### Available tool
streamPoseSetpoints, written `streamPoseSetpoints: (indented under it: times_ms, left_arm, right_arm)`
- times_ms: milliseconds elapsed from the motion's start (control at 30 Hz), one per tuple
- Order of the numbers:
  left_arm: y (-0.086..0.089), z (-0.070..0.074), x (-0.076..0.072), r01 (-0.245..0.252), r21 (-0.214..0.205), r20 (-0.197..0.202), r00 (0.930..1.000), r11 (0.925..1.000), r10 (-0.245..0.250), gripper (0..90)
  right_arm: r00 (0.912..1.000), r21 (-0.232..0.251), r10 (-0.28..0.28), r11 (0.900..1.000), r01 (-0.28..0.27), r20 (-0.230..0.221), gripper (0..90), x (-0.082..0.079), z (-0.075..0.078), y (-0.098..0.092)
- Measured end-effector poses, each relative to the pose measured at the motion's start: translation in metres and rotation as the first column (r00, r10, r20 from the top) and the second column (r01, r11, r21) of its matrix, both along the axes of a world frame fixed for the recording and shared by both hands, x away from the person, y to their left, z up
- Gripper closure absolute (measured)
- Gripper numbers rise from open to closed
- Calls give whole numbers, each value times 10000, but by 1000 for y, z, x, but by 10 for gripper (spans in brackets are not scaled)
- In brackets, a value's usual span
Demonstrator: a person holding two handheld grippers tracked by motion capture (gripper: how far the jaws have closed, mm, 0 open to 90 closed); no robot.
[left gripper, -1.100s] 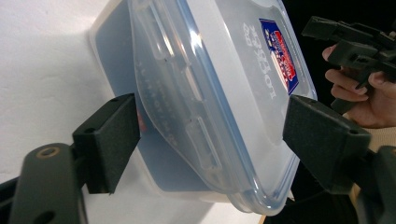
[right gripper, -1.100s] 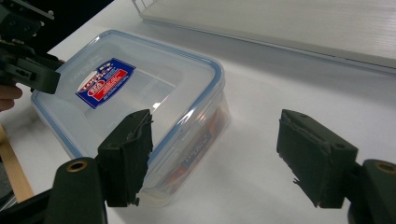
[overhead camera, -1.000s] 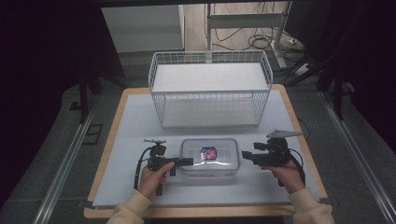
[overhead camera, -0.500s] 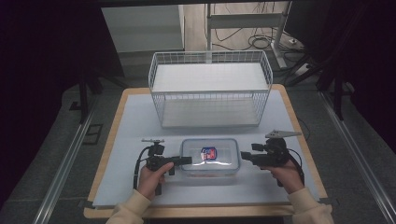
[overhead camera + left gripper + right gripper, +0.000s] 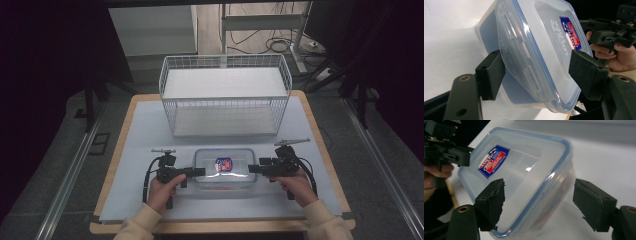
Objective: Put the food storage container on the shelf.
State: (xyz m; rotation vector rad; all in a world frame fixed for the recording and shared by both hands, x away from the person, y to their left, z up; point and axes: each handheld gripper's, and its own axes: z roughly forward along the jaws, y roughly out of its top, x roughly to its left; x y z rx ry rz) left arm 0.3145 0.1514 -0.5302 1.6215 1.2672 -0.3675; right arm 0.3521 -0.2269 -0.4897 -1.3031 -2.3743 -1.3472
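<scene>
White table [image 5: 145,135] down below. Left gripper [image 5: 536,72]: jaws half shut after just closing, seemingly pinched on the near end of the clear box [image 5: 541,50], one pad at the side wall, one on the lid. Right gripper [image 5: 539,200]: jaws wide after just opening, with the box's other end in between but not squeezed. Push in deeper, then close softly. Match both holds. Lift together and flat, toward the wire basket [image 5: 225,107] far out front.

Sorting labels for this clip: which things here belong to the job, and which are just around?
In the job: clear lidded container; left gripper; right gripper.
Just around: white wire basket; table; floor cables.
</scene>
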Motion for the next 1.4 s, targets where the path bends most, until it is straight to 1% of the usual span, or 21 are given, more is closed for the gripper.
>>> streamPoseSetpoints:
  times_ms: [67,167,267,400,500,633,700,867,900,1000,1067,1100,1133,1167,1200,1233,1300,1400]
  left_arm:
    - [0,0,0,-2,-3,10,10000,10000,2,297]
    - [0,0,0,-7,-6,15,10000,10000,7,297]
    - [0,0,0,-7,-5,22,10000,10000,7,297]
    - [0,0,0,-8,-7,31,10000,10000,8,297]
    - [0,0,0,15,0,48,10000,10000,-15,297]
    - [0,0,-1,-37,-15,64,10000,10000,37,297]
    - [0,0,-1,-43,-13,73,10000,10000,43,297]
    - [0,0,-1,-38,-19,81,10000,10000,39,297]
    - [0,-1,-1,-6,-17,88,10000,10000,6,297]
    - [0,-1,-1,-19,-34,94,10000,10000,19,298]
    - [0,-1,-1,-20,-33,94,10000,10000,20,298]
    - [0,-1,-1,-18,-27,89,10000,10000,19,297]
    - [0,-1,-1,-18,-27,89,10000,10000,19,298]
    - [0,-1,-1,6,-26,95,10000,10000,-6,298]
    - [0,0,-1,-16,-34,105,9999,10000,16,299]
    - [0,0,-1,27,24,142,9999,10000,-28,300]
    - [0,0,-1,34,40,155,9999,10000,-34,300]
    - [0,1,-3,24,78,225,9997,10000,-26,303]
  right_arm:
    - [9994,144,72,9999,-67,-346,245,2,-4,1]
    - [9984,143,227,9997,-220,-520,256,2,-7,4]
    - [9961,318,313,9991,-288,-820,263,2,-8,6]
    - [9957,377,298,9989,-266,-873,287,3,-9,4]
    - [9963,390,292,9989,-260,-812,354,2,-6,1]
    - [9942,615,274,9979,-211,-1035,410,2,-7,-4]
    - [9936,705,299,9973,-223,-1093,421,2,-8,-5]
    - [9938,725,300,9971,-222,-1071,422,2,-8,-6]
    - [9936,739,288,9971,-208,-1095,418,2,-8,-6]
    - [9951,806,114,9967,-35,-984,380,3,-9,-4]
    - [9929,968,154,9953,-39,-1181,311,7,-14,-2]
    - [9905,1102,246,9939,-96,-1351,298,8,-16,0]
    - [9905,1102,246,9939,-96,-1351,298,8,-16,0]
    - [9886,1184,174,9930,4,-1495,326,9,-17,1]
    - [9891,1211,100,9926,79,-1466,345,9,-16,0]
    - [9871,1256,124,9921,79,-1596,361,10,-15,-2]
    - [9852,1436,91,9895,158,-1714,379,11,-17,-4]
    - [9841,1517,90,9883,183,-1774,394,11,-16,-5]
